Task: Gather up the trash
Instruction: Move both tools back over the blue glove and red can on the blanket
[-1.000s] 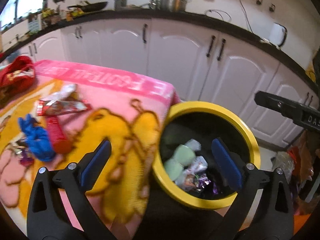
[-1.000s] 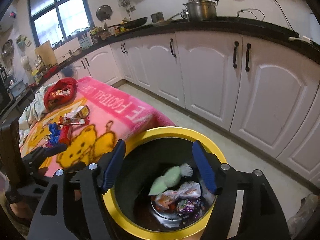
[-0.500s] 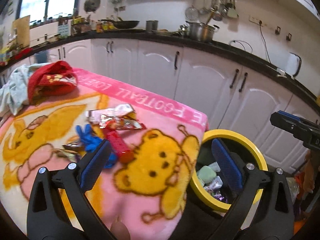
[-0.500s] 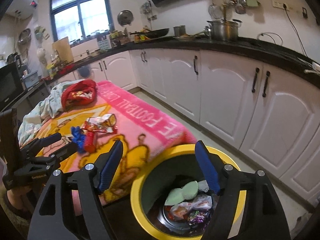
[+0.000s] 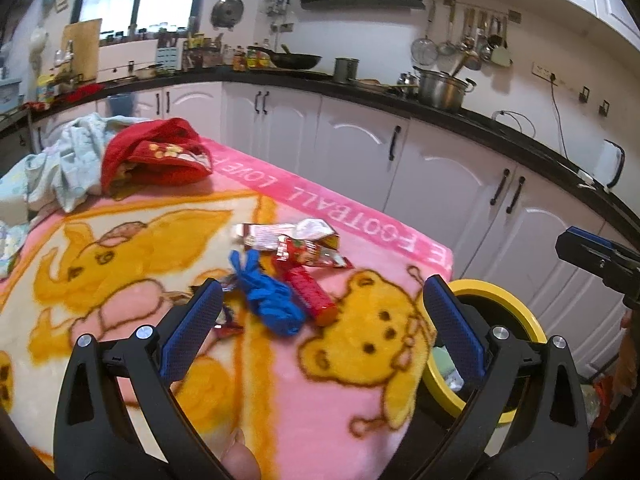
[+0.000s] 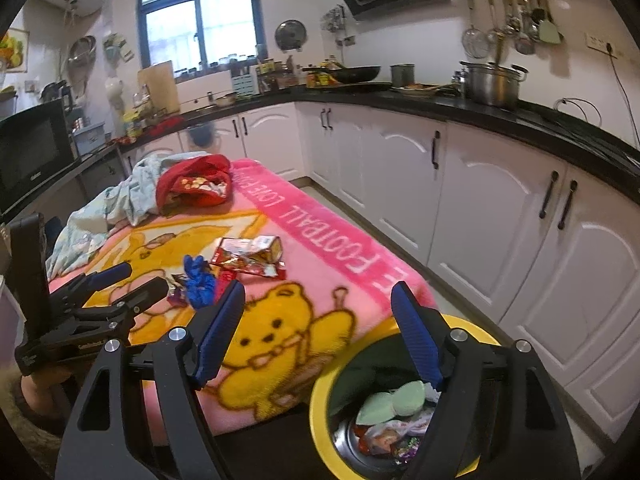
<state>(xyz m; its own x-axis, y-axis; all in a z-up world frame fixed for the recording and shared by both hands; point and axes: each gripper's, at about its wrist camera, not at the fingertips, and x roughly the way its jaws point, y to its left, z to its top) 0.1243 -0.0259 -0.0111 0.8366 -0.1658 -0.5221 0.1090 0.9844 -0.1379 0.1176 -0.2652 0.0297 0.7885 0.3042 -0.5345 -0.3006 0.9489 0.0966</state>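
Blue crumpled glove (image 5: 272,300) and foil wrappers (image 5: 308,254) lie on the table just ahead of the left gripper (image 5: 320,336) — jaws wide, empty. Light, soft, crinkly — pinch a raised fold. Right gripper (image 6: 320,344) also gapes, empty, above the yellow bin (image 6: 320,408).

The blanket (image 5: 328,392) is pink with yellow bears and white letters on a darker pink stripe. On it lie a blue glove (image 5: 268,296), a red tube (image 5: 310,294) and shiny red wrappers (image 5: 308,254). The bin (image 6: 320,412) has a yellow rim and is dark inside, with pale green lumps (image 6: 390,400) in it. The left gripper (image 5: 320,320) and the right gripper (image 6: 320,334) are black with blue pads. A red cloth (image 5: 156,156) lies beside a pale blue one (image 5: 64,168). The cabinets (image 6: 496,208) are white with black handles.
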